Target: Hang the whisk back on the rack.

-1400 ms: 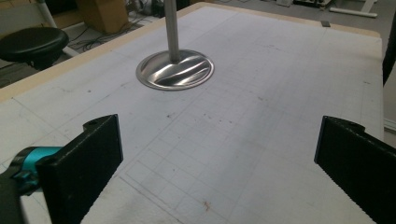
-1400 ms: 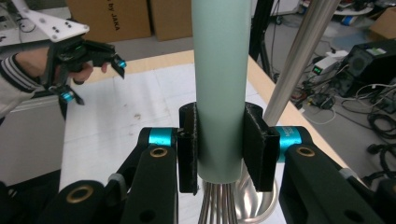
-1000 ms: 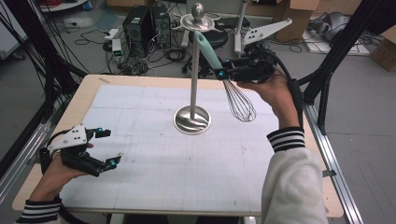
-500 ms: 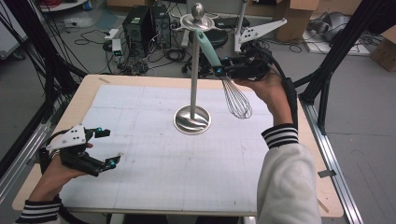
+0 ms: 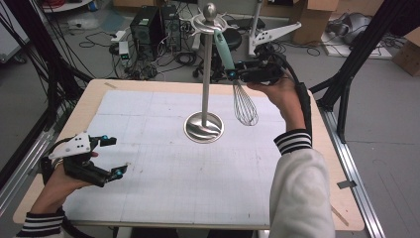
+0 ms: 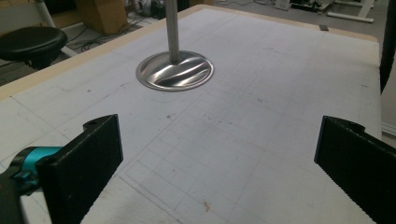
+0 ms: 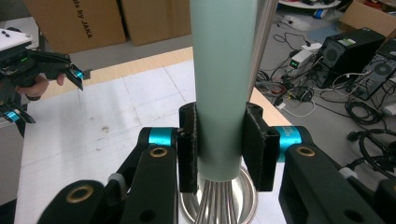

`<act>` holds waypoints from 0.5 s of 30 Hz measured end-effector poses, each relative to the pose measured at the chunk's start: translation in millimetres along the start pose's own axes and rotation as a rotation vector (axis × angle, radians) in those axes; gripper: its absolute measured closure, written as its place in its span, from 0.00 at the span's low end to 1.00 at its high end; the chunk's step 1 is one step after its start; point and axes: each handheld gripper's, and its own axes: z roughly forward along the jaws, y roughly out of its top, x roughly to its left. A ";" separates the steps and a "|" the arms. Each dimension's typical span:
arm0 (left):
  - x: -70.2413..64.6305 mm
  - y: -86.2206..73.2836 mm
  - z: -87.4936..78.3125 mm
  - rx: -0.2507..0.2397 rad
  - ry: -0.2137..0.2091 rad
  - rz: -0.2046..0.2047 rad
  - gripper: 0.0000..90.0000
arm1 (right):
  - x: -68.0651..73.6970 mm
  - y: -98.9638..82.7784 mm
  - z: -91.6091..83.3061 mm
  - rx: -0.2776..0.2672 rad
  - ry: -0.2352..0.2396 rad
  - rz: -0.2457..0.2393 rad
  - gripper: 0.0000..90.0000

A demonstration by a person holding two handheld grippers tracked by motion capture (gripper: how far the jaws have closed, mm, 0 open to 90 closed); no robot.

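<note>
Right gripper (image 7: 219,154), fingers clamped on the rigid mint-green handle of a light steel-wire whisk (image 5: 236,79) hanging from the chrome stand (image 5: 204,126) near the bench's far edge; left gripper (image 5: 101,158) fingers apart.

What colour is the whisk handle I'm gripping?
Pale mint green, on the whisk handle, clearest in the right gripper view between the right gripper pads.
</note>
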 end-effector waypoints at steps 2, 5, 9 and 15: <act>0.5 -0.4 0.0 0.000 -0.003 0.001 0.02 | -0.8 0.0 2.9 0.002 0.007 0.003 0.77; 1.1 -0.7 -0.4 -0.001 -0.001 -0.001 0.02 | -1.6 -0.1 7.3 0.009 0.004 0.010 0.77; 1.3 -1.4 -0.9 -0.002 0.006 -0.009 0.02 | -1.3 0.0 11.5 0.023 -0.003 -0.001 0.76; 1.2 -1.1 -1.0 -0.004 0.011 -0.012 0.02 | 1.6 0.6 15.7 0.042 -0.046 -0.017 0.72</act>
